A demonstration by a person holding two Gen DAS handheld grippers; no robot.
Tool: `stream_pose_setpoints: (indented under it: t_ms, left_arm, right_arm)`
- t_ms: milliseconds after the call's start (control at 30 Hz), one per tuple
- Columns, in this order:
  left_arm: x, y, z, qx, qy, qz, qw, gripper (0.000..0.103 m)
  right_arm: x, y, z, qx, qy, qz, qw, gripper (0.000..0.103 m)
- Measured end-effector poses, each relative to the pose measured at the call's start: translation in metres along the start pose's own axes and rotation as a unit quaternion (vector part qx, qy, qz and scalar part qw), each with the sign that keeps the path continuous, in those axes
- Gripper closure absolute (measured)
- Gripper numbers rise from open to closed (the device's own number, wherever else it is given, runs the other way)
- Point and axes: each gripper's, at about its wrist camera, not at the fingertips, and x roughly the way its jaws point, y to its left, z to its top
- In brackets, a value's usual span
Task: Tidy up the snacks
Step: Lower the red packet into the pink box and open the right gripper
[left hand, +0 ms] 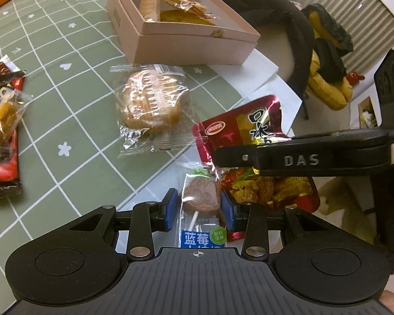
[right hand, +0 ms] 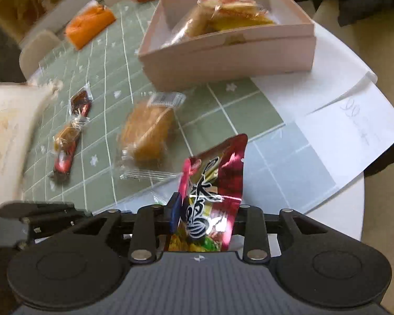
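Observation:
In the left wrist view my left gripper (left hand: 200,210) has its blue pads on either side of a lollipop packet (left hand: 201,199), a brown lollipop in clear wrap with a blue label, and is shut on it at the table's near edge. My right gripper (right hand: 207,210) is shut on a red foil snack packet (right hand: 212,183), which stands up between the pads. The left wrist view shows that red packet (left hand: 244,128) just right of the lollipop, with the right gripper's black finger (left hand: 249,157) across it. The pink box (left hand: 191,44) (right hand: 223,57) stands open beyond, with several wrapped snacks inside.
A clear-wrapped cake (left hand: 152,105) (right hand: 147,131) lies between the grippers and the box. Red and brown bar packets (left hand: 2,136) (right hand: 68,141) lie to the left. An orange packet (right hand: 89,26) is farther back. White paper (right hand: 341,120) covers the table's right edge. A pale sleeve (right hand: 8,136) is at the left.

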Motion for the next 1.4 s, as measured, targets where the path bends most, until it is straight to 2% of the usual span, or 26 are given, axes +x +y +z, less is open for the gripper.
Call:
stream_pose_setpoints:
  t_ms: [200, 333, 400, 467, 567, 633, 733, 800, 867, 933, 1000, 1033, 1133, 1200, 1300, 1400]
  left_arm:
    - [-0.004, 0.001, -0.001, -0.007, 0.004, -0.003, 1.0, 0.062]
    - [-0.027, -0.007, 0.008, -0.008, -0.022, -0.033, 0.9992, 0.062]
    - [-0.045, -0.016, 0.023, -0.002, -0.049, -0.04, 0.998, 0.062]
    - [-0.07, -0.025, 0.048, 0.01, -0.095, -0.045, 0.9944, 0.062]
    - [-0.105, -0.033, 0.095, 0.033, -0.17, -0.018, 0.9848, 0.062]
    - [-0.114, -0.03, 0.128, 0.022, -0.203, -0.002, 0.9789, 0.062]
    - [-0.098, -0.018, 0.172, -0.012, -0.223, 0.001, 0.9748, 0.062]
    - [-0.068, -0.005, 0.198, -0.052, -0.217, 0.007, 0.9747, 0.061]
    - [-0.028, 0.015, 0.218, -0.094, -0.183, 0.013, 0.9786, 0.061]
    - [0.007, 0.039, 0.227, -0.142, -0.153, 0.017, 0.9778, 0.061]
    - [0.024, 0.053, 0.224, -0.181, -0.158, 0.02, 0.9705, 0.061]
    - [0.022, 0.055, 0.22, -0.192, -0.173, 0.014, 0.9659, 0.061]
    - [-0.002, 0.056, 0.206, -0.209, -0.222, -0.001, 0.9523, 0.061]
    - [-0.024, 0.053, 0.187, -0.214, -0.245, 0.017, 0.9453, 0.061]
    - [-0.044, 0.053, 0.157, -0.232, -0.247, 0.051, 0.9395, 0.061]
    - [-0.054, 0.06, 0.118, -0.263, -0.227, 0.078, 0.9343, 0.061]
  right_arm:
    - [-0.02, 0.008, 0.0, -0.031, -0.011, -0.004, 0.999, 0.081]
    - [-0.05, 0.005, 0.01, -0.043, -0.027, 0.002, 0.999, 0.082]
    - [-0.069, 0.002, 0.022, -0.052, -0.046, 0.006, 0.998, 0.082]
    - [-0.09, 0.003, 0.041, -0.065, -0.071, 0.009, 0.995, 0.082]
    - [-0.126, 0.006, 0.078, -0.093, -0.132, 0.011, 0.987, 0.082]
    - [-0.147, 0.005, 0.108, -0.108, -0.173, 0.012, 0.979, 0.082]
    - [-0.164, -0.001, 0.143, -0.118, -0.213, 0.005, 0.97, 0.082]
    - [-0.169, -0.007, 0.162, -0.123, -0.227, 0.006, 0.966, 0.082]
    - [-0.166, -0.015, 0.176, -0.122, -0.228, 0.006, 0.966, 0.082]
    - [-0.158, -0.026, 0.187, -0.119, -0.219, 0.006, 0.968, 0.082]
    - [-0.146, -0.037, 0.195, -0.111, -0.205, 0.004, 0.972, 0.082]
    - [-0.138, -0.043, 0.199, -0.107, -0.197, 0.005, 0.975, 0.082]
    - [-0.113, -0.057, 0.21, -0.093, -0.168, 0.019, 0.981, 0.082]
    - [-0.095, -0.061, 0.218, -0.079, -0.147, 0.038, 0.985, 0.082]
    - [-0.06, -0.056, 0.237, -0.055, -0.113, 0.086, 0.988, 0.082]
    - [-0.026, -0.04, 0.251, -0.038, -0.096, 0.131, 0.986, 0.082]
